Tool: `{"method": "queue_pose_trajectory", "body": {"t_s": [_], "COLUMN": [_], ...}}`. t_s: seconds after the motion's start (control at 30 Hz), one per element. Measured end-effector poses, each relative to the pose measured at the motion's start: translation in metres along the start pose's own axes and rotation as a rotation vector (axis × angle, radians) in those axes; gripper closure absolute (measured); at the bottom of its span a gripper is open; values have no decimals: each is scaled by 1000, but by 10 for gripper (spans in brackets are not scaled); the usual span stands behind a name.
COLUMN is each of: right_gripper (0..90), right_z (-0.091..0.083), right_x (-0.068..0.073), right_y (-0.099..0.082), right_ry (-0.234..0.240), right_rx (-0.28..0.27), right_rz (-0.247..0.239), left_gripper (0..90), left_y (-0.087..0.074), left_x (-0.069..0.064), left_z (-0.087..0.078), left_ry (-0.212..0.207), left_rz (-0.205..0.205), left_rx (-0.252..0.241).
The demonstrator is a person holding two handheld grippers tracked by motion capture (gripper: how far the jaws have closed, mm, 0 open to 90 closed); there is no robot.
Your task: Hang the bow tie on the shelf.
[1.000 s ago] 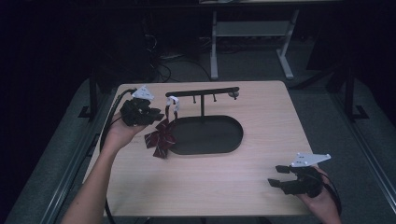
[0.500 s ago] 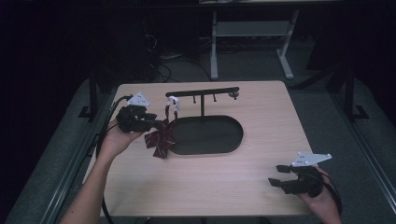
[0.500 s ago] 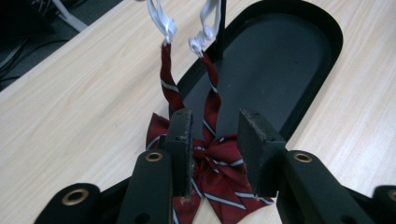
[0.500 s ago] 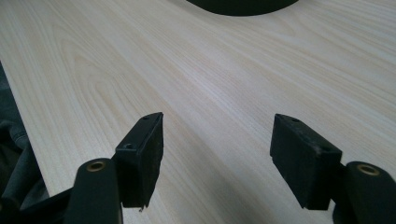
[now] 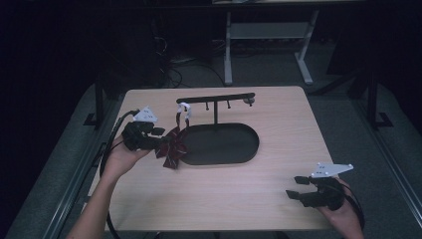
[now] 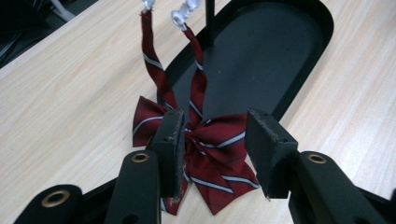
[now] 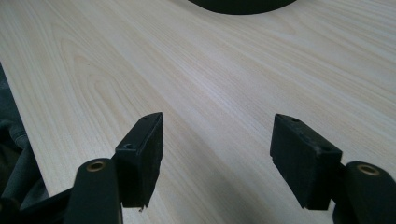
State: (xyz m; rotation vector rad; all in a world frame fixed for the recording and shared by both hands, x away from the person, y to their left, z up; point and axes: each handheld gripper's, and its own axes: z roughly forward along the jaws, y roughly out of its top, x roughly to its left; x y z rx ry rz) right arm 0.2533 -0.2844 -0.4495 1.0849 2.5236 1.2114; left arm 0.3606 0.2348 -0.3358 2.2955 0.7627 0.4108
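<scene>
Left tongs have just been opening, spread around the bow tie; back off gently, leaving its strap on the hook; right tongs spread, idle.

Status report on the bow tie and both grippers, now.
Left gripper open, jaws just been opening, bow tie between them, unpinched. Bow tie hangs by its strap from the black stand, lower end at the tray's edge. Right gripper open, idle. Nothing in the way.
</scene>
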Motion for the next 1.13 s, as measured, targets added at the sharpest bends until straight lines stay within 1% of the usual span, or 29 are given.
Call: {"method": "queue_pose_trajectory", "body": {"t_s": [0.13, 0.23, 0.37, 0.53, 0.77, 0.8, 0.93, 0.97, 1.13], "right_gripper": [343, 342, 342, 342, 342, 342, 342, 342, 342], "right_z": [0, 0, 0, 0, 0, 0, 0, 0, 0], "right_x": [0, 0, 0, 0, 0, 0, 0, 0, 1], "right_y": [0, 0, 0, 0, -1, -1, -1, -1, -1], "right_ry": [-1, -2, -2, -2, -3, -3, -4, -4, -4], "right_rx": [-3, -3, -3, -1, -2, -2, 1, 1, -1], "right_rz": [-5, -4, -4, 0, -2, -2, 1, 1, -1], "left_gripper": [553, 537, 516, 493, 458, 453, 436, 436, 422], "left_y": [-5, -9, -16, -22, -32, -33, -39, -41, -52], "left_x": [-3, -5, -9, -14, -21, -22, -25, -26, -35], "left_z": [0, 1, 2, 2, 3, 3, 3, 3, 2], "left_ry": [1, -5, -14, -14, -19, -16, -19, -19, -20], "left_rz": [-3, -6, -18, -15, -18, -12, -24, -20, -15], "left_rx": [1, 8, 4, 0, 10, 13, 4, 5, 0]}}
